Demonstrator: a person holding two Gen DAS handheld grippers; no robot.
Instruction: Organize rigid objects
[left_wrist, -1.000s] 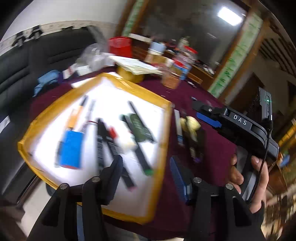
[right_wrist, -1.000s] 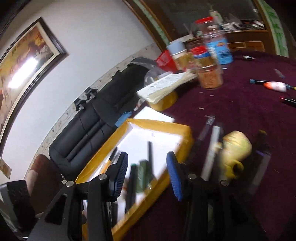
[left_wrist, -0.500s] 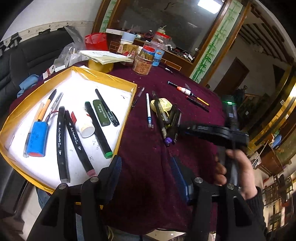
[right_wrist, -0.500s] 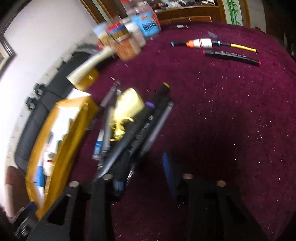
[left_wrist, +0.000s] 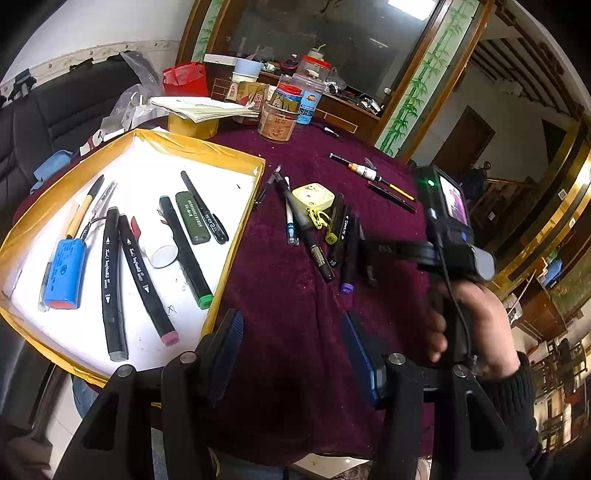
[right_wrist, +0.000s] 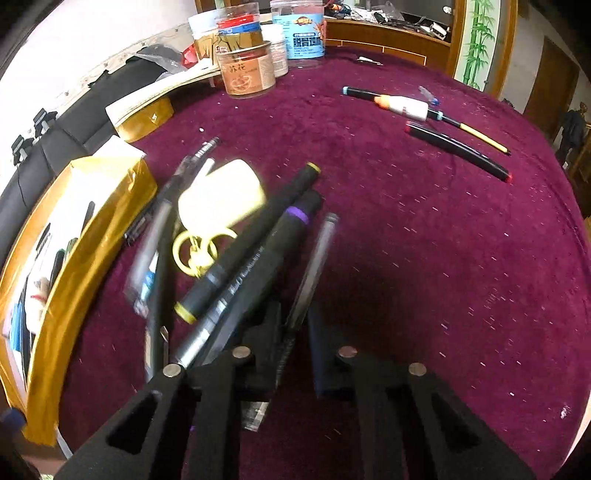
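- The round table (left_wrist: 295, 332), draped in a burgundy velvet cloth, carries everything; we see jars, papers and a roll of tape crowded at its far edge.
- The shallow cardboard tray (left_wrist: 229, 155), gold-taped at the rim and white inside, lies on the table's left part. It already holds black markers, a blue cylinder, a white bottle and pencils, so we judge the sorting partly done.
- The loose heap of pens (right_wrist: 236, 258) lies on the cloth just right of the tray: black twin-tip markers, one yellow-capped and one purple-banded, thin pens and a pale yellow tape measure (right_wrist: 218, 199) with a ring.
- The left gripper (left_wrist: 291, 343) hangs over bare cloth near the tray's corner, pitched downward, its jaws released and holding nothing.
- The right gripper (right_wrist: 295, 332), held in a hand (left_wrist: 476, 325) with a dark sleeve, tilts steeply onto the heap's near end. Its jaws have just been closing and now stand clenched on the slim translucent grey pen (right_wrist: 314, 266), near that pen's lower end.
- We judge this pen light, rigid and smooth-barrelled; a hold so close to one end may let it swing or slip, and mid-barrel would be steadier. The neighbouring markers touch it and may be dragged along.
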